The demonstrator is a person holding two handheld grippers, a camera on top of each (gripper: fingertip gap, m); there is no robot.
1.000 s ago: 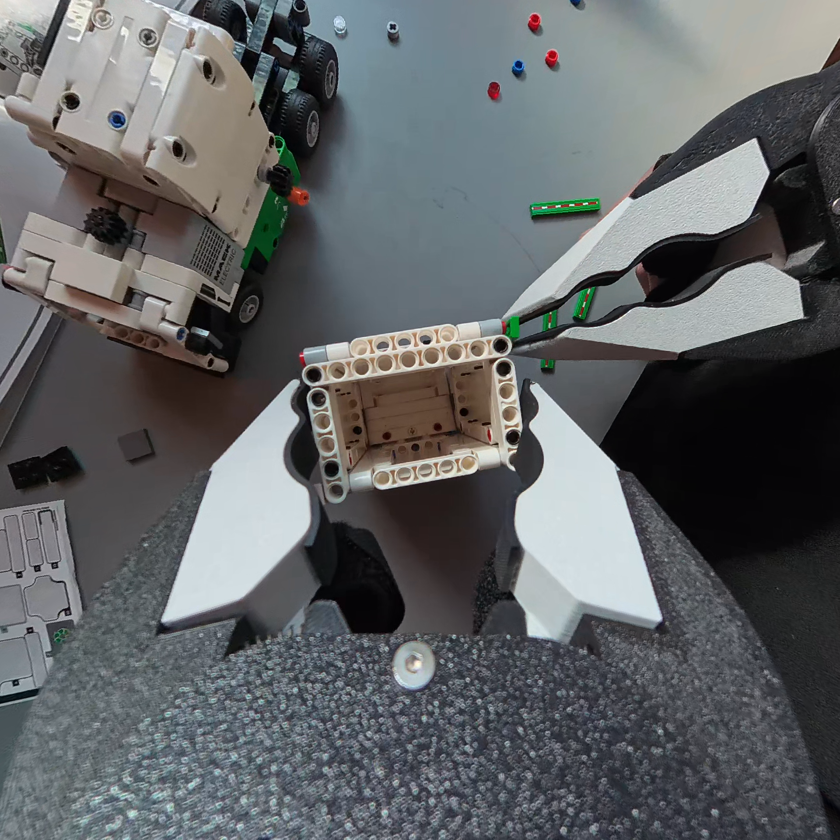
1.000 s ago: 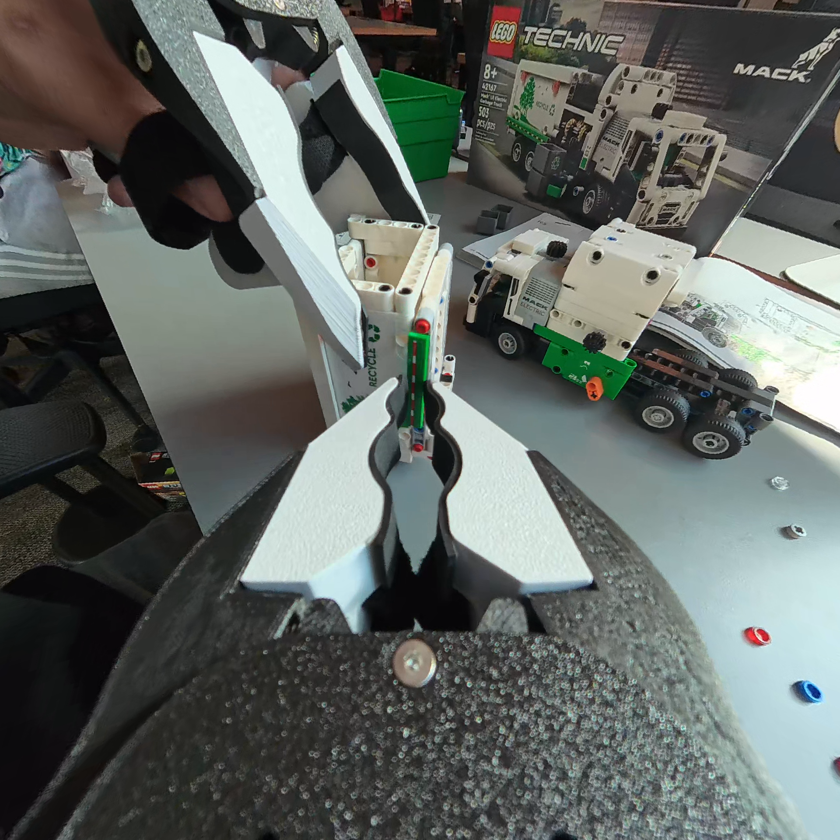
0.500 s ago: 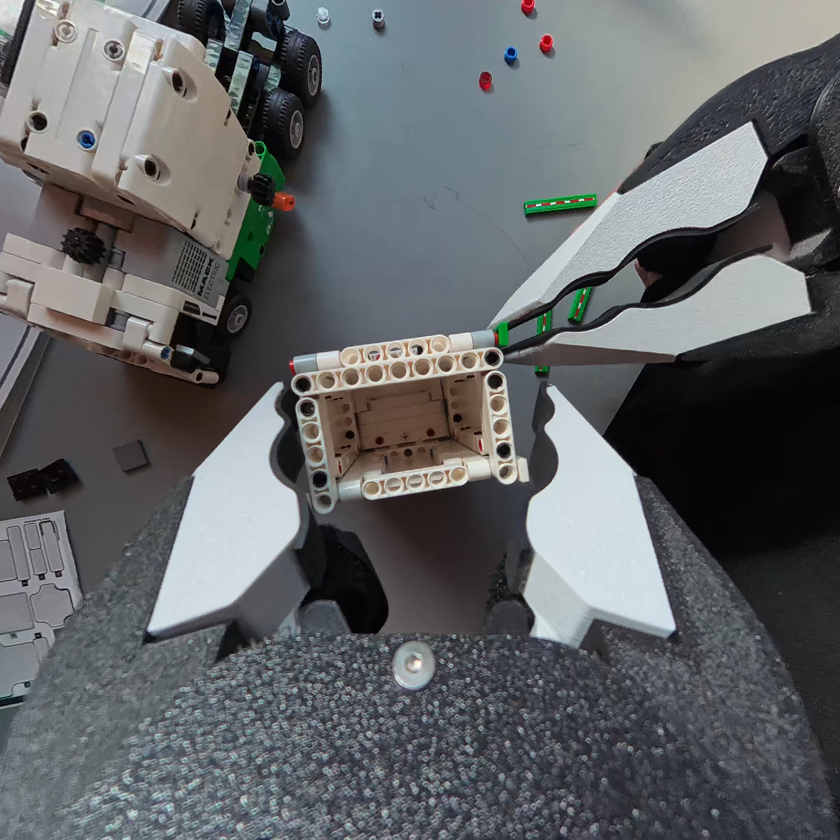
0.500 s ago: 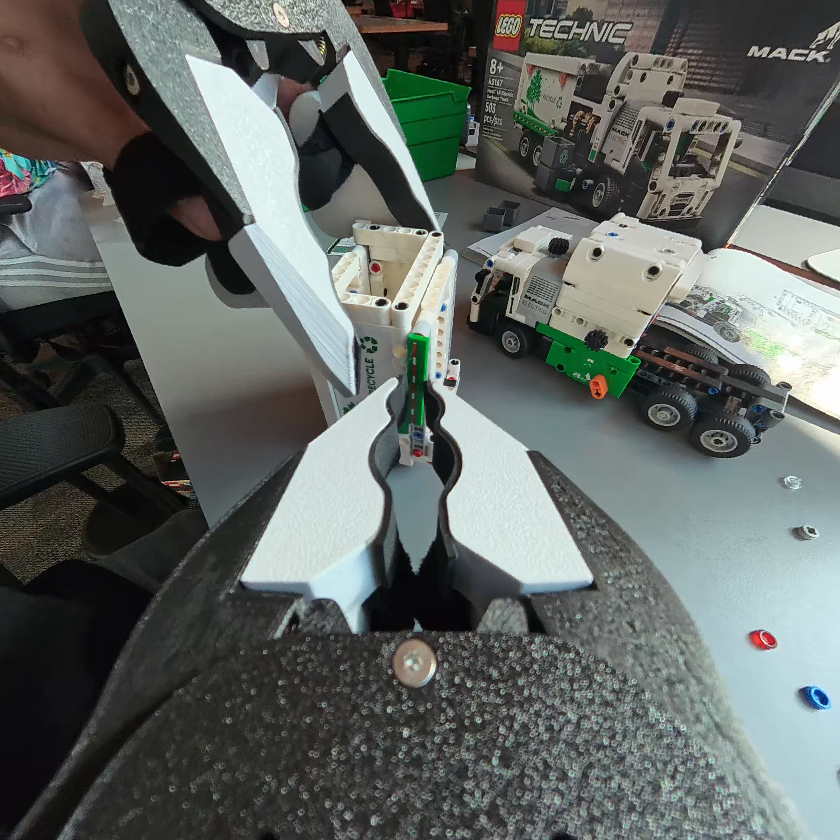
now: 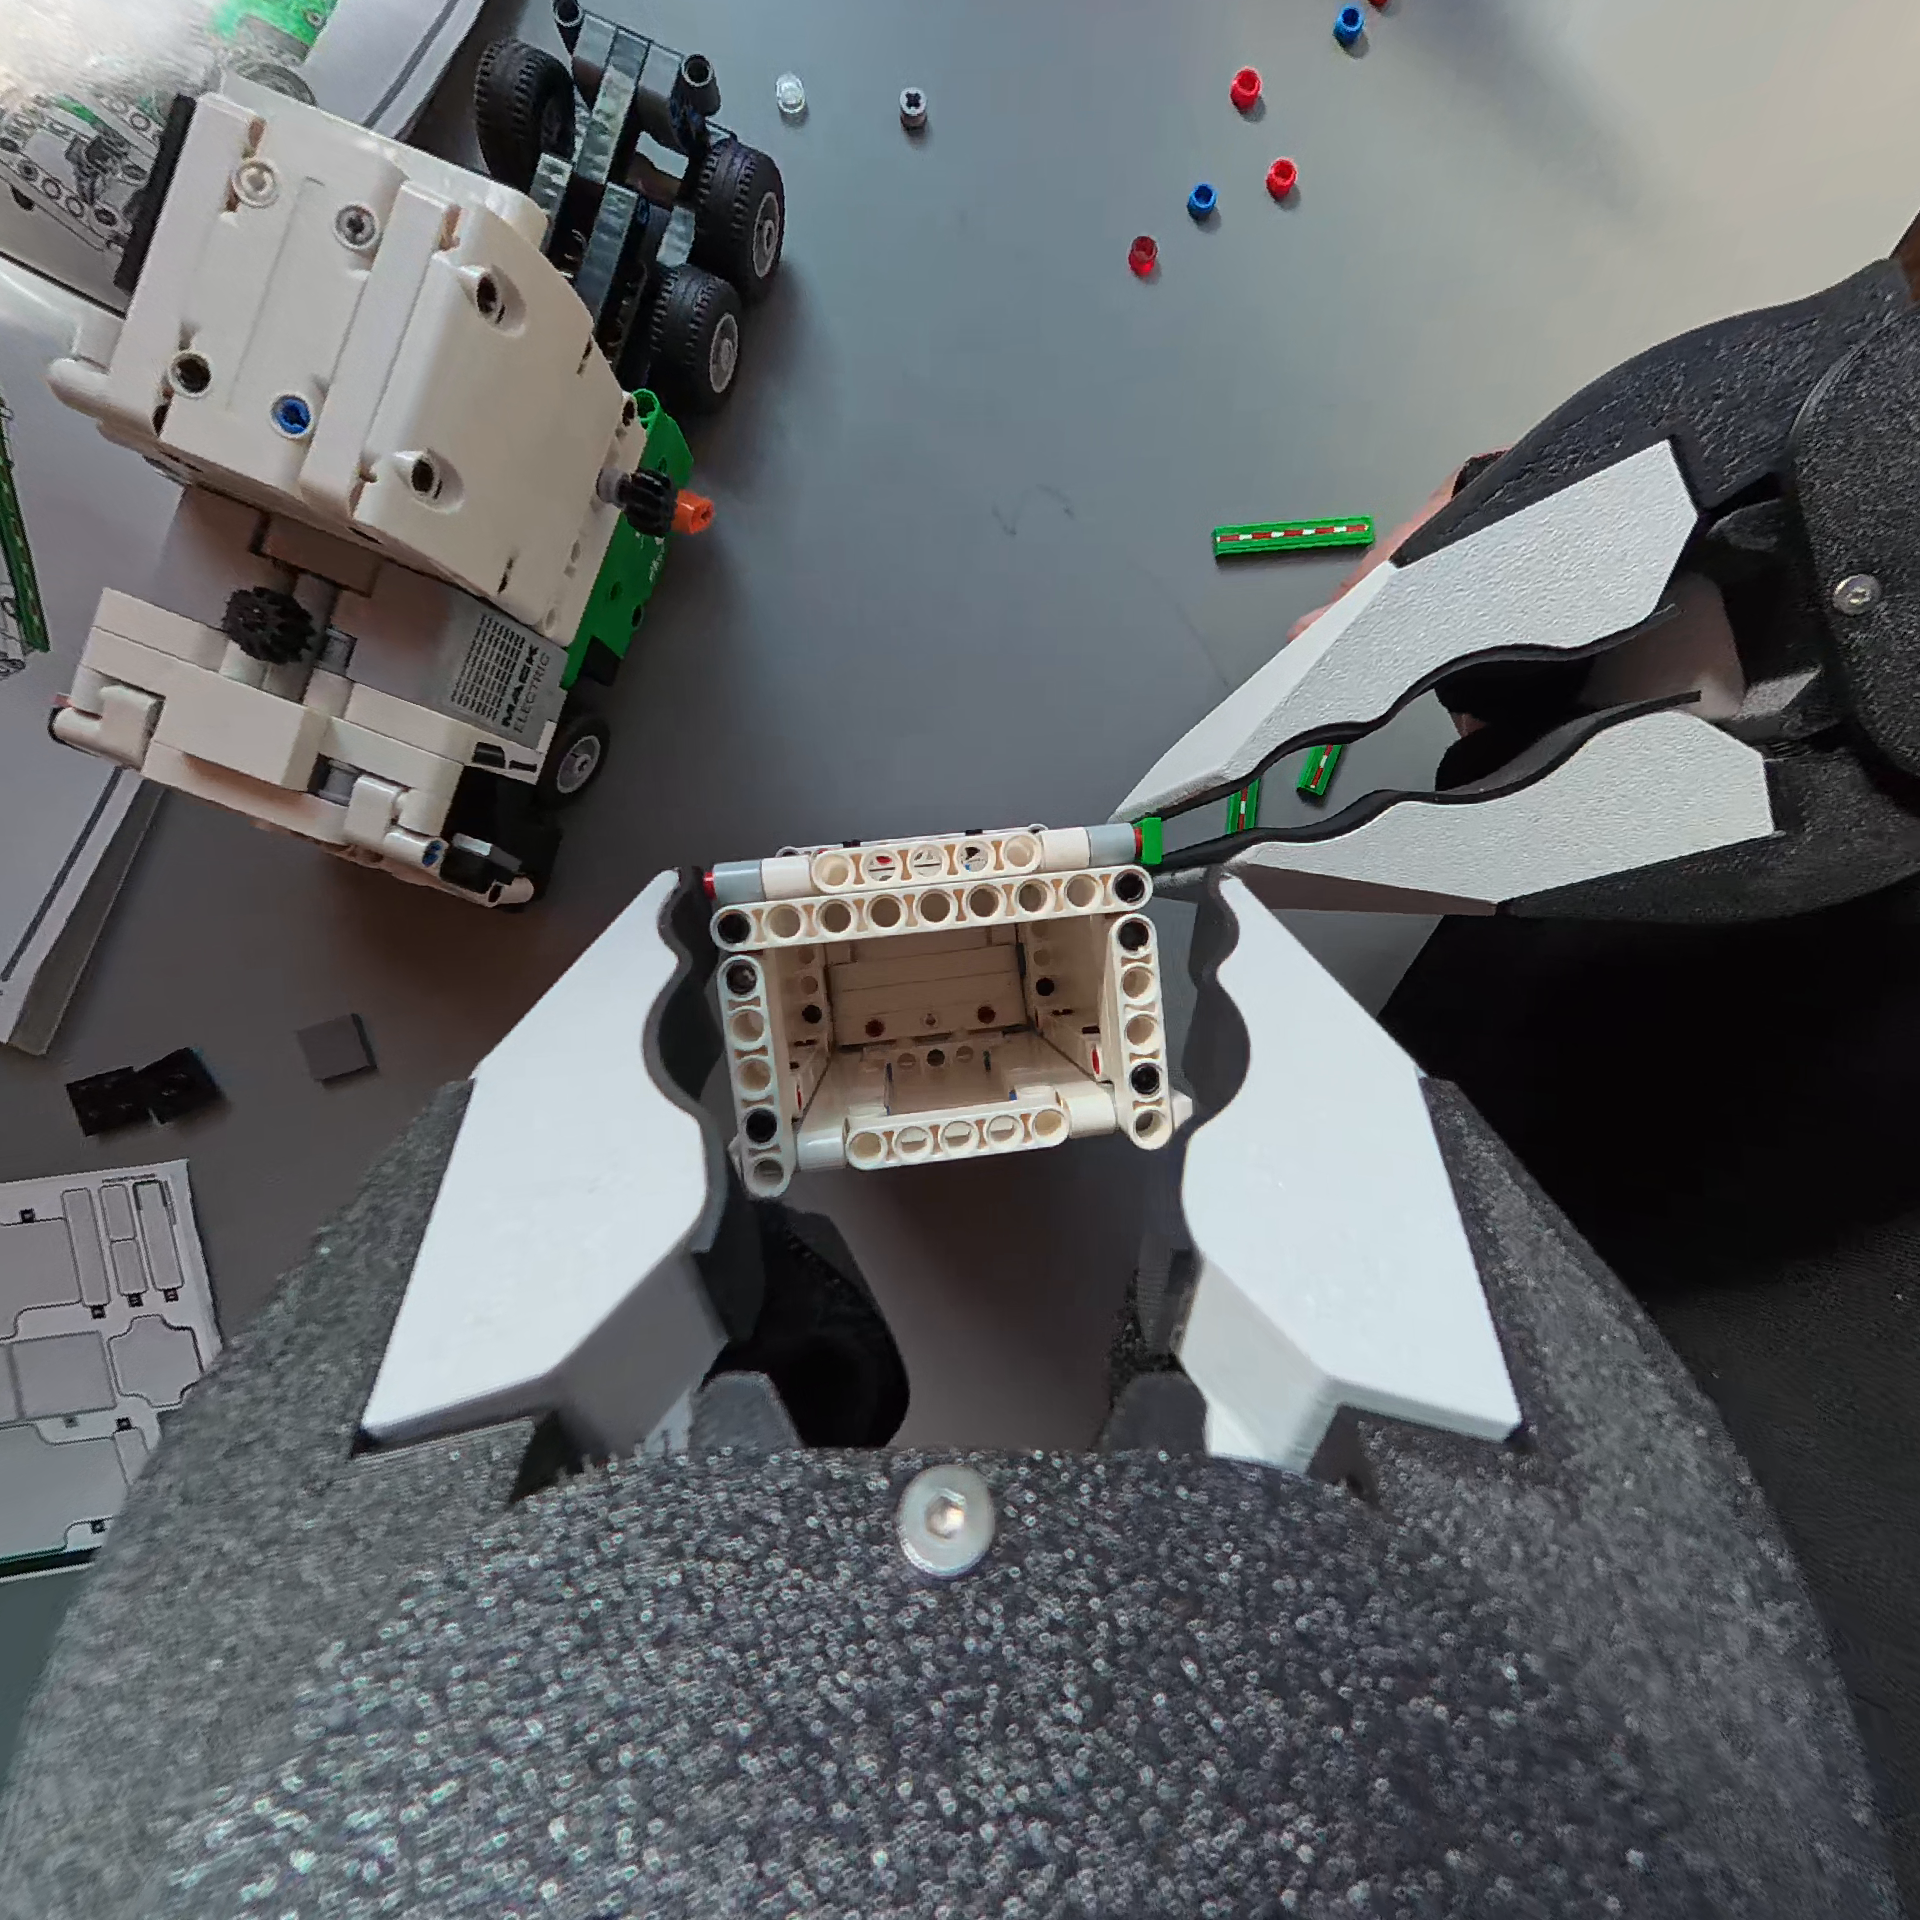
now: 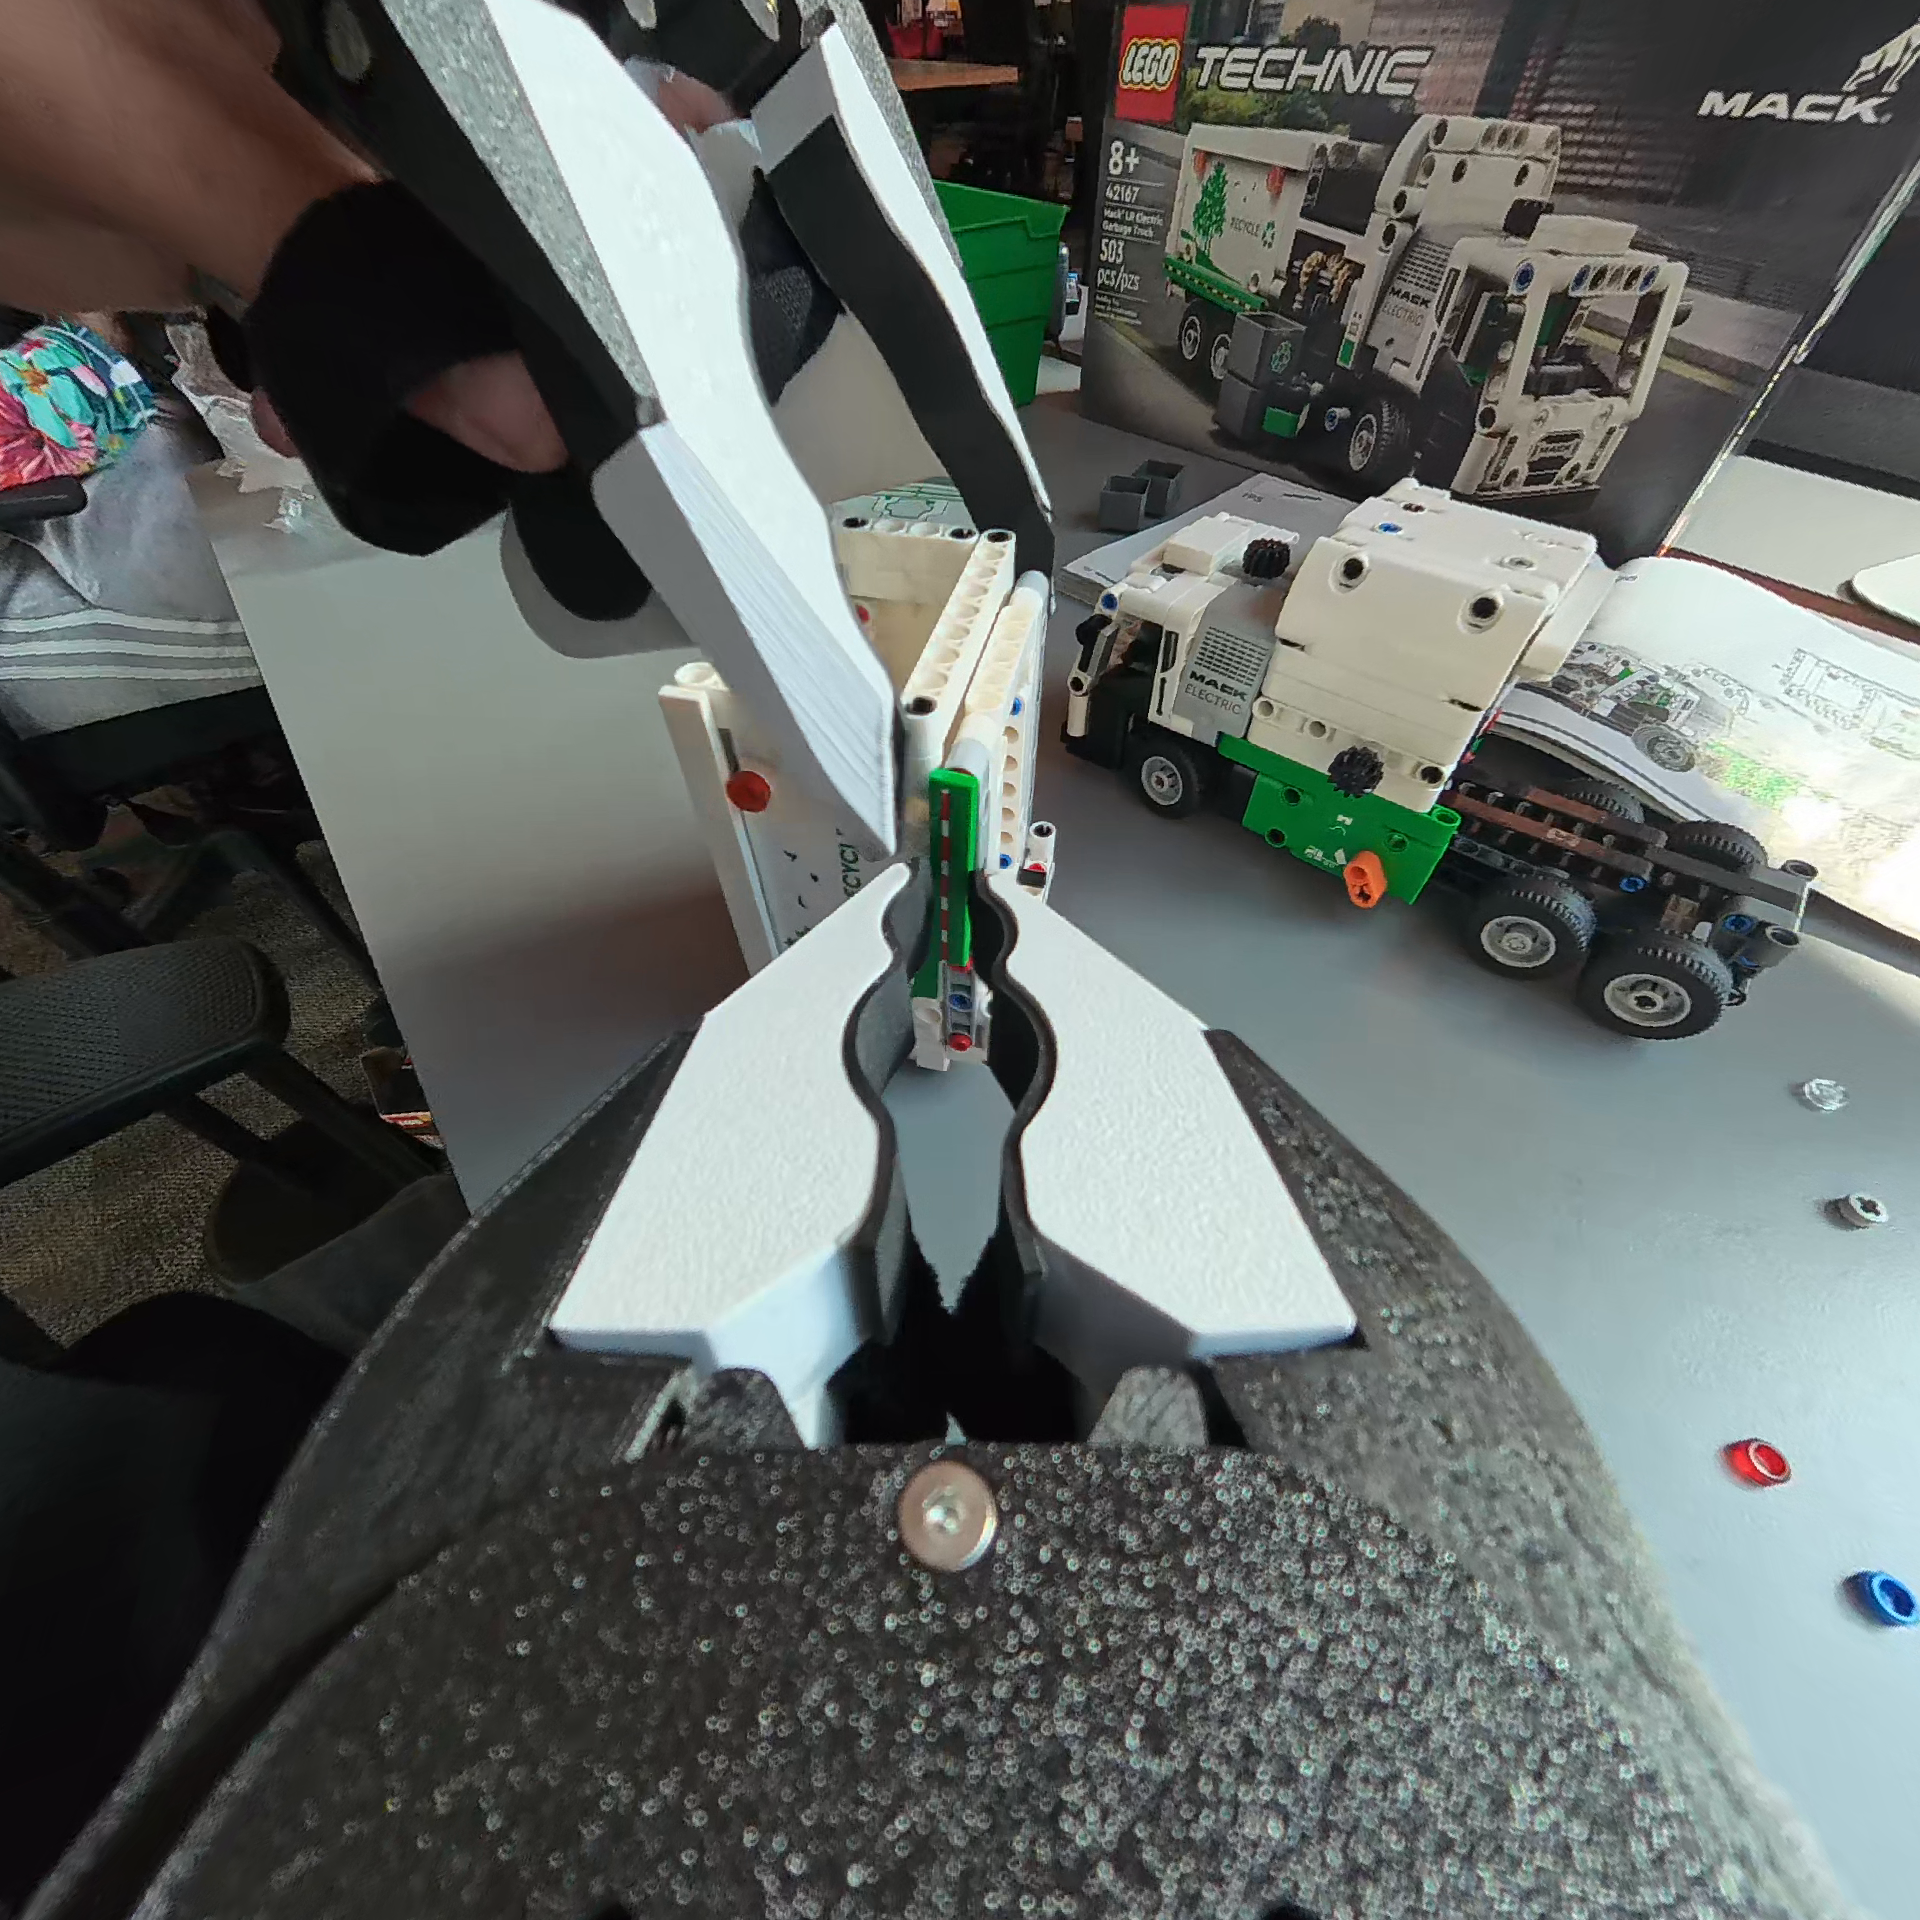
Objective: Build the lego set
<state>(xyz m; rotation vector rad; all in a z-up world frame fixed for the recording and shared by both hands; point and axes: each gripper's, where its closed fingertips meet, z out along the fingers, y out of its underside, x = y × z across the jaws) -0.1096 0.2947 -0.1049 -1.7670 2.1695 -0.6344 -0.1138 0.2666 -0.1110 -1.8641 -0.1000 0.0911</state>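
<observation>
Grey table (image 5: 935,416) carries the whole build. Near its front edge stands the white box frame (image 5: 940,997), open end up, so its side is reachable. The left hand-held gripper (image 5: 940,1039) straddles it, jaws apart; whether they touch it I cannot tell, though probably they steady it. The right hand-held gripper (image 6: 951,904) is clamped on a green striped strip (image 6: 951,873), pressed against the frame's corner, apparently to snap on. Beyond sit the part-built truck (image 5: 353,499), spare green strip (image 5: 1291,538) and loose studs (image 5: 1245,88).

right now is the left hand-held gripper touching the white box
Apart. The left wrist view shows the left hand-held gripper open, with dark gaps between both fingers and the white box.
</observation>
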